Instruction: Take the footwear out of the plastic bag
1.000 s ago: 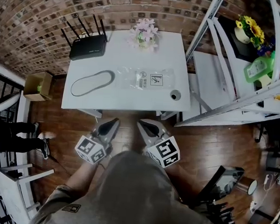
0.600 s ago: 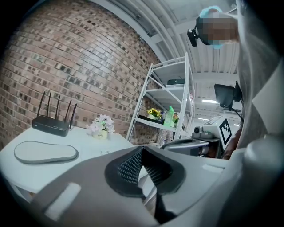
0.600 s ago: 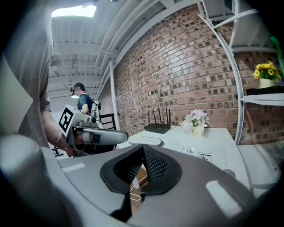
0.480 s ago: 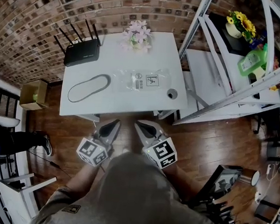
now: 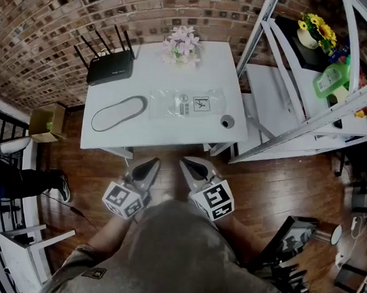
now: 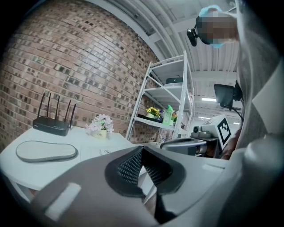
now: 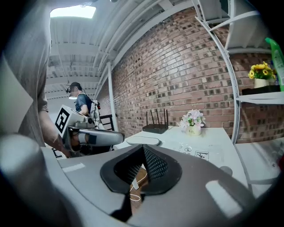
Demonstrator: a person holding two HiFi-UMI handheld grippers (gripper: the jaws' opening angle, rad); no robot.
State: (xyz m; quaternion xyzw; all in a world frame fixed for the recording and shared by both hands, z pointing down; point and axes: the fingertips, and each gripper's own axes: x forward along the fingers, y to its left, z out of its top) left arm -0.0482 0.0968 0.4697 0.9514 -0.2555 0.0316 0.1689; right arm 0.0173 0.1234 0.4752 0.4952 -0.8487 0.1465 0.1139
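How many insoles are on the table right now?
1. The insole lies at the left of the table, in front of the router, beside the plastic bag; the bag may hide another.

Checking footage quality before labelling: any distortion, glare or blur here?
Head view: evenly lit, sharp, but fisheye bows the brick wall and shelf rails; the clear plastic bag barely shows on the white table. Left gripper view: dark vignetted corners. Right gripper view: ceiling light blown out.
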